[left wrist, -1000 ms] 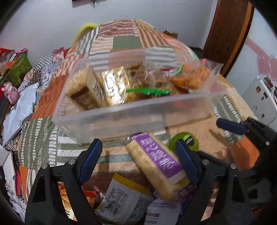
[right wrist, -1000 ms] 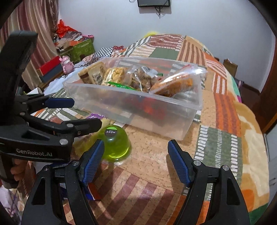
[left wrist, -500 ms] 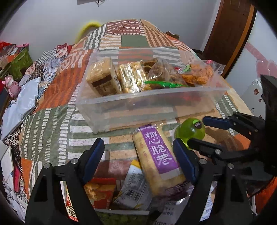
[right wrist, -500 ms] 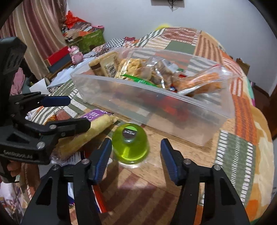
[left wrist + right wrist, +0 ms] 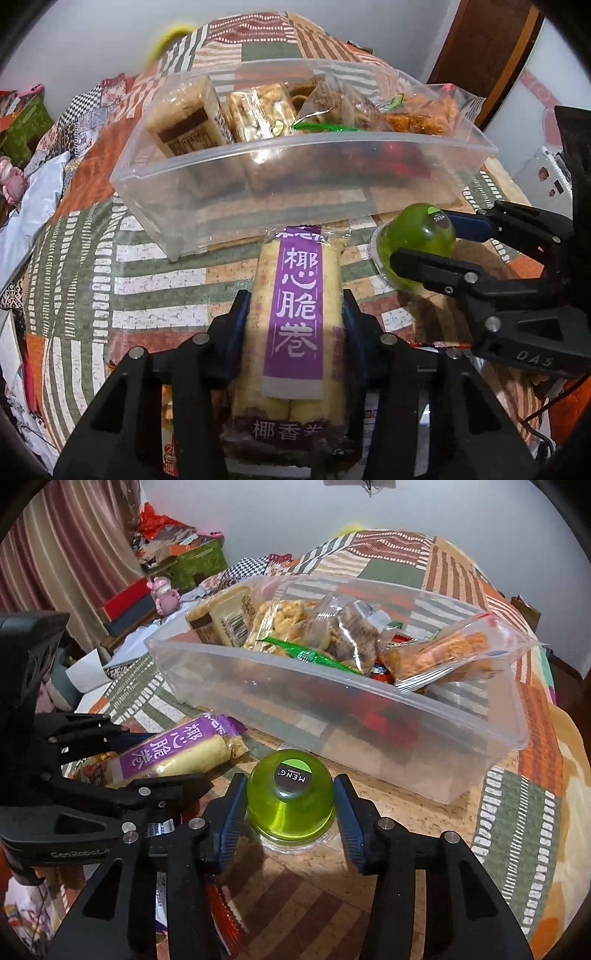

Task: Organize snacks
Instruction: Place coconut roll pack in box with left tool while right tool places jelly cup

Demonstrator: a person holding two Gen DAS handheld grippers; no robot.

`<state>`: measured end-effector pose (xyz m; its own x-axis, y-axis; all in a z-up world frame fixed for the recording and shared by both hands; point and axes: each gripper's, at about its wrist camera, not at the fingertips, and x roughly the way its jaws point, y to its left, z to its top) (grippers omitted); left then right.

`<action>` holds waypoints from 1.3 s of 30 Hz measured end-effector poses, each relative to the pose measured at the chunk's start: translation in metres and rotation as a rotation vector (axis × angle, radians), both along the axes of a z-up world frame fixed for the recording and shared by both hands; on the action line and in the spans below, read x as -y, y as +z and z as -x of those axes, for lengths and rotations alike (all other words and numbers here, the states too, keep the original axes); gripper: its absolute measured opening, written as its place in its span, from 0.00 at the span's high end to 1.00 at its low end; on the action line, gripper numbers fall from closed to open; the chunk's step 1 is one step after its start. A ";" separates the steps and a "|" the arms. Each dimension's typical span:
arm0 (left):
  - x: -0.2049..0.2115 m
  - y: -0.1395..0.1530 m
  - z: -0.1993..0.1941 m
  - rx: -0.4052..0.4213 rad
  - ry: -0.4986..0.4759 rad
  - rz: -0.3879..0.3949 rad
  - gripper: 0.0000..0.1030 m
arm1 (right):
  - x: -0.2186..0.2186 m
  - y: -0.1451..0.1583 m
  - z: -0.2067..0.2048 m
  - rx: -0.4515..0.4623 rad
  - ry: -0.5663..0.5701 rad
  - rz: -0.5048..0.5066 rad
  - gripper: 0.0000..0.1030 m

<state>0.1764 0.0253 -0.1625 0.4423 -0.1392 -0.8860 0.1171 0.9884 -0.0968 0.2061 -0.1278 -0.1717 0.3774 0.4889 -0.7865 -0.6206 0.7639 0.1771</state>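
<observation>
Patchwork-covered bed [image 5: 74, 266]: left tool [image 5: 293, 314] closes, pinching the purple coconut-roll packet [image 5: 295, 321]; right tool [image 5: 290, 808] closes around the green jelly cup [image 5: 291, 797]. Squeeze gently before lifting toward the clear bin [image 5: 295, 177].

Left gripper [image 5: 293, 314] closing, tilted steeply down; right gripper [image 5: 290, 812] closing alongside, pads seemingly touching load.

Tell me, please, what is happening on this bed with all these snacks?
A person is sorting snacks with two handheld claws. The left claw is closing on a purple-labelled roll pack, pads at its sides. The right claw is closing around an upside-down green jelly cup, which stands on the quilt. Both lie just before a clear plastic bin already holding several packets.
</observation>
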 end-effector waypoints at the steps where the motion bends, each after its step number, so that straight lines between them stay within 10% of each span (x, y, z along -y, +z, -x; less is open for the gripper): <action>1: 0.000 0.000 0.001 0.007 -0.003 -0.003 0.56 | 0.001 0.001 0.000 0.006 -0.004 -0.002 0.57; 20: 0.003 0.059 0.039 0.205 0.024 0.006 0.56 | 0.027 0.036 0.019 0.138 -0.086 -0.049 0.57; 39: -0.007 0.094 -0.010 0.308 0.093 0.081 0.56 | 0.031 0.081 -0.012 0.252 -0.165 -0.133 0.57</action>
